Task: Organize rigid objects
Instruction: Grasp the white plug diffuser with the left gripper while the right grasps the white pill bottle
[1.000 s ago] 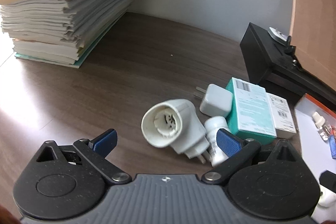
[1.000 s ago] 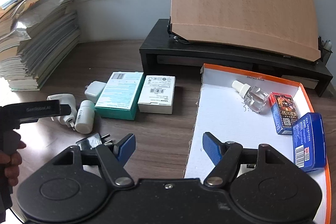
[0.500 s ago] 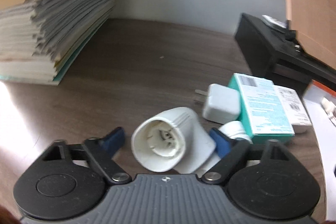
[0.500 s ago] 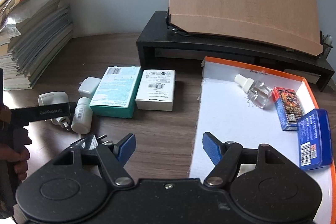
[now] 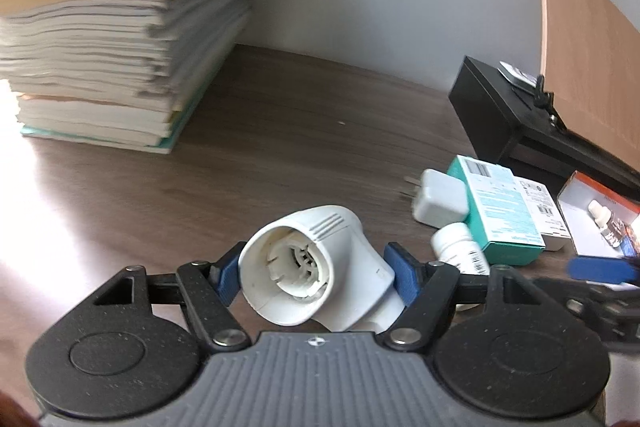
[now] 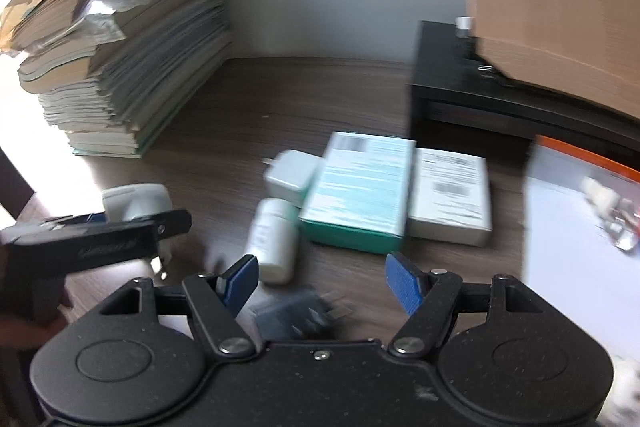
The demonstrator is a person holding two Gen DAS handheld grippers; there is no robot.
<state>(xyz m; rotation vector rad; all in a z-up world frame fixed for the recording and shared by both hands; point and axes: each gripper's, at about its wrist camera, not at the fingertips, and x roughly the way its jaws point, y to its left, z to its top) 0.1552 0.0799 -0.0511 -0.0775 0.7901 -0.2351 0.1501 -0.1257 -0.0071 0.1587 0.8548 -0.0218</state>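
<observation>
White ribbed plug-in device [image 5: 316,267] is clamped by the left gripper [image 5: 316,275]; the right gripper [image 6: 322,285], spread empty, is seen only rightward.

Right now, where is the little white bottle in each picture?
Left wrist view: the white bottle lies right of centre, against the teal box.
Right wrist view: the white bottle lies near centre, left of the teal box.
Shared landmark: the teal box.

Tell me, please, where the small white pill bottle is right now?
The white pill bottle lies on the desk against the teal box, just below the white charger.
</observation>
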